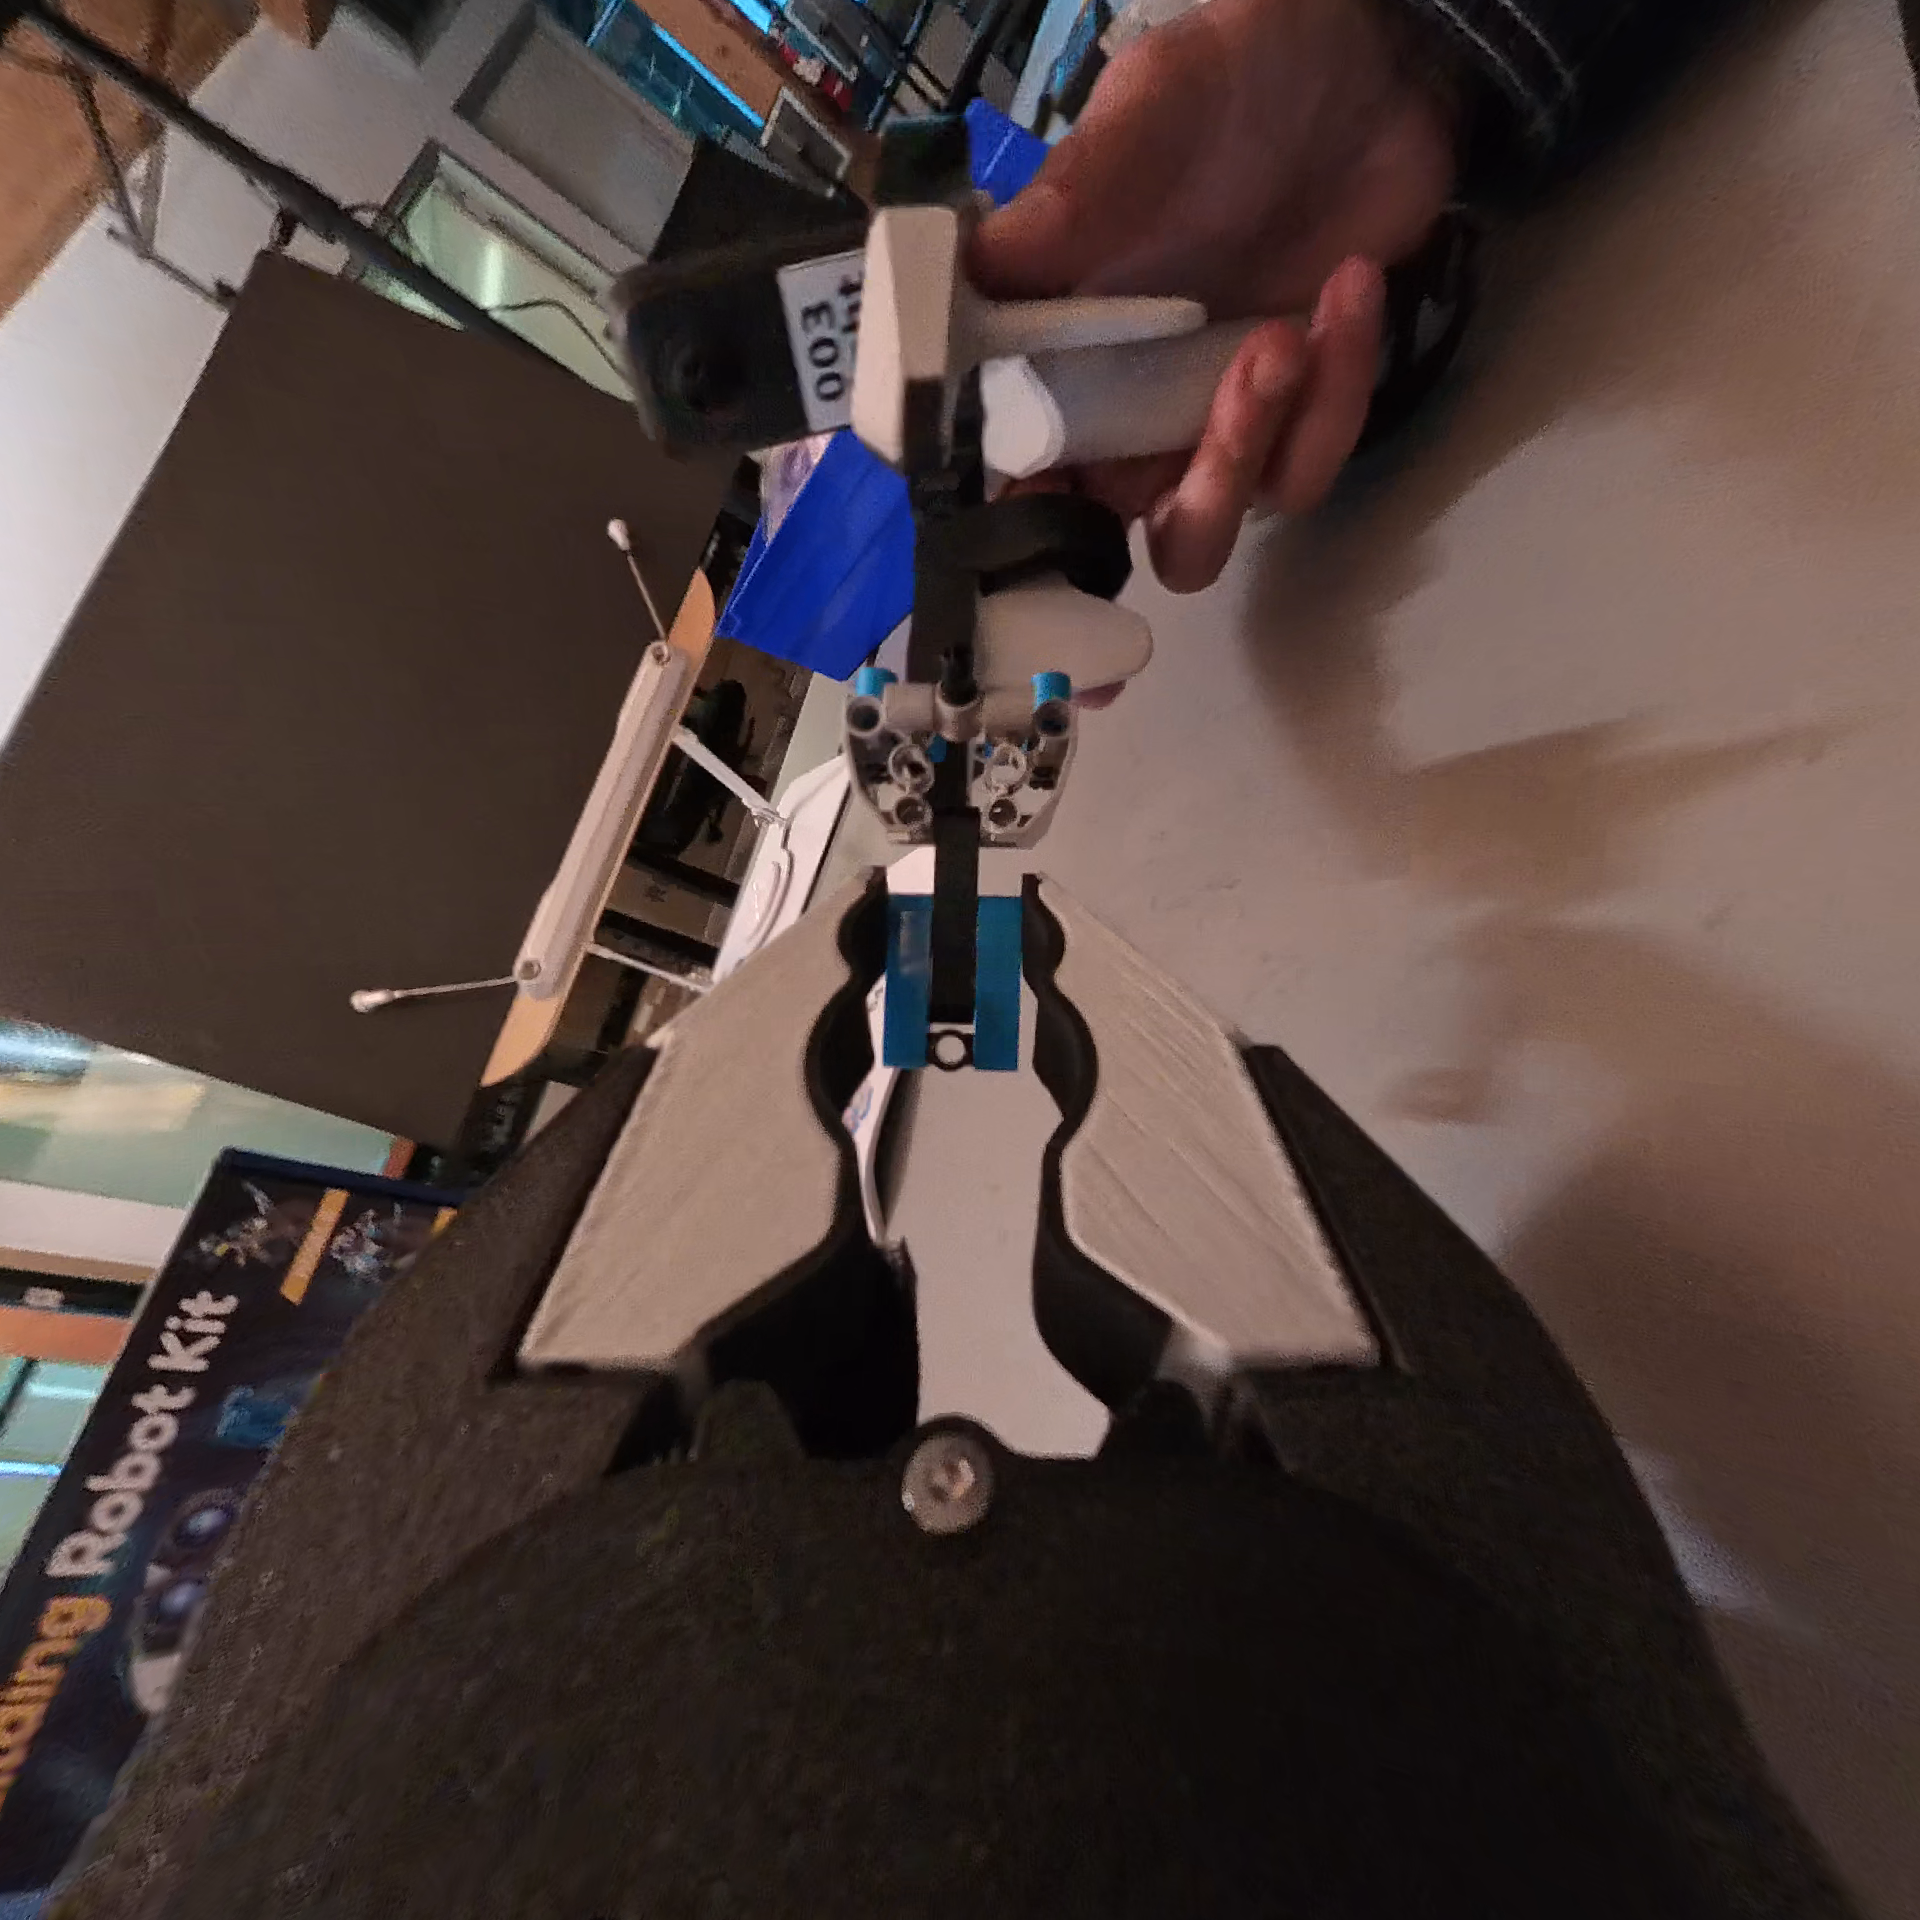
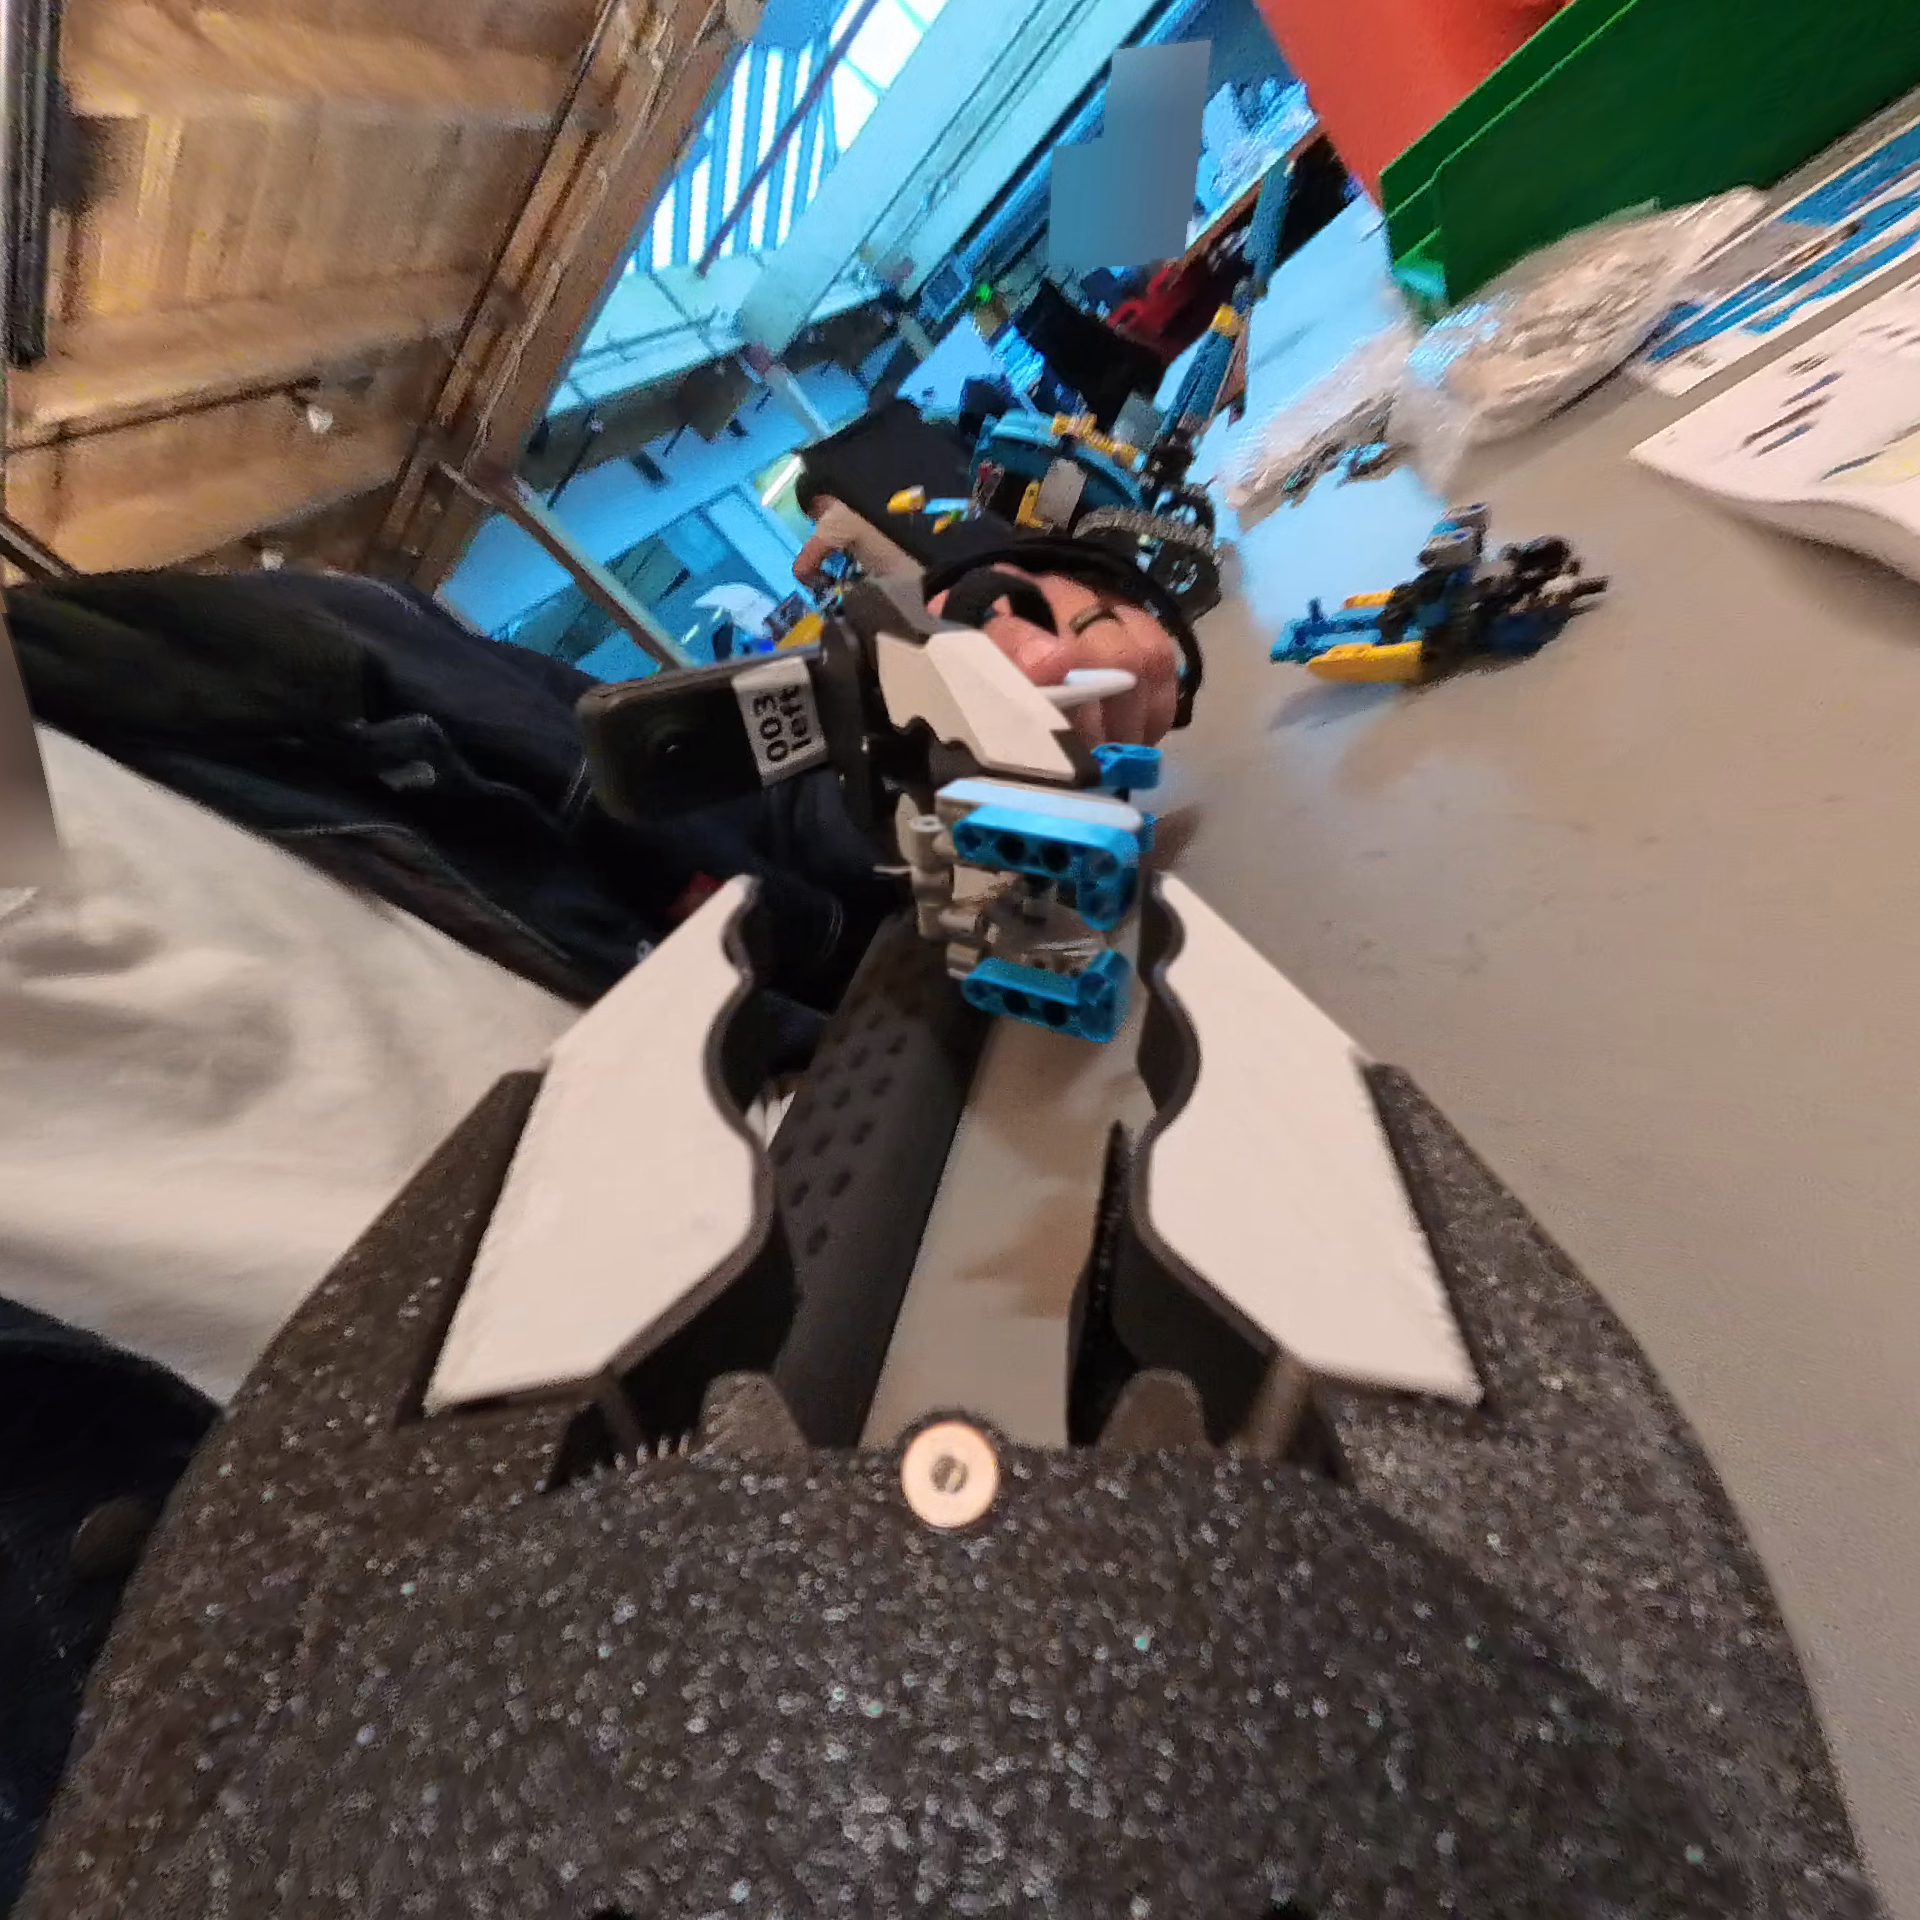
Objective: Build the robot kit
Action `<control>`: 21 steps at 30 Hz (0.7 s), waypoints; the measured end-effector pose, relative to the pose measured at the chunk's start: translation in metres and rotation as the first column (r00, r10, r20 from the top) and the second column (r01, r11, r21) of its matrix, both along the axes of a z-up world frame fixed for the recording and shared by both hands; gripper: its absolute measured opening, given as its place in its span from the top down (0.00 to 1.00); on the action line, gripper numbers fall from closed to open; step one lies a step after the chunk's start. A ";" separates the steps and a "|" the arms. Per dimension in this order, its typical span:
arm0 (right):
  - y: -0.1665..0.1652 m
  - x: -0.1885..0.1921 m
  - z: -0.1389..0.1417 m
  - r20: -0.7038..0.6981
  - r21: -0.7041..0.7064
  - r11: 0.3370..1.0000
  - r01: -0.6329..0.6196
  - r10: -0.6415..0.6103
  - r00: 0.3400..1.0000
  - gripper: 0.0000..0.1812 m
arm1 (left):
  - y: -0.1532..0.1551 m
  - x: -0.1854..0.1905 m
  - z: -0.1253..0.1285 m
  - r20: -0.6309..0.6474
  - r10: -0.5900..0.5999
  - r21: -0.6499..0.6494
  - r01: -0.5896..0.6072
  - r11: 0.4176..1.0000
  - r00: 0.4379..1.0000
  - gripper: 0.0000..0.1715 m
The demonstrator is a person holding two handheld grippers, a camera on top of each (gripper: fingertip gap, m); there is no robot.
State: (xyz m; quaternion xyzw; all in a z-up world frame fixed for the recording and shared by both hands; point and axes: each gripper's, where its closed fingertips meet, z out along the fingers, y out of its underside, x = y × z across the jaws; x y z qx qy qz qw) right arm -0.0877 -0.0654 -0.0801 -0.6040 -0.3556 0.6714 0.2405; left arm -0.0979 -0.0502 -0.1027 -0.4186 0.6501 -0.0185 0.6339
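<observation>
The left gripper (image 1: 948,997) pinched a small brick assembly (image 1: 951,982) between its white, wavy-edged fingers (image 1: 727,1122): blue studless beams, a grey perforated plate and a thin black beam running up its middle. In the right wrist view the same assembly (image 2: 1039,904) showed blue pin-holed beams and grey connectors, held off the table. The right gripper (image 2: 945,977) stood spread, its fingers (image 2: 613,1195) either side of a long black perforated strip (image 2: 862,1164); whether they touched it could not be told. A hand (image 1: 1226,260) gripped the far tool's white handle. Toward the pale matte table's (image 2: 1558,987) far edge lay a blue-and-yellow model (image 2: 1444,613), crinkled plastic bags (image 2: 1538,343) and printed sheets (image 2: 1797,436).
</observation>
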 end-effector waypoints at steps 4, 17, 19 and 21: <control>-0.003 -0.005 -0.011 0.072 0.245 0.969 0.038 -0.058 0.996 0.78 | -0.007 0.003 -0.002 -0.019 -0.028 0.043 0.028 0.999 0.999 0.85; 0.014 0.000 -0.020 0.153 0.750 0.653 0.103 -0.324 0.934 0.95 | 0.020 -0.009 0.011 0.155 0.132 -0.341 -0.073 0.937 0.979 0.81; 0.022 0.003 -0.021 0.148 0.856 0.509 0.095 -0.415 0.898 0.96 | 0.022 -0.011 0.017 0.240 0.138 -0.511 0.004 0.860 0.961 0.81; 0.032 0.008 -0.028 0.156 0.951 0.310 0.017 -0.524 0.837 0.96 | 0.029 -0.013 0.016 0.292 0.192 -0.699 0.072 0.712 0.937 0.80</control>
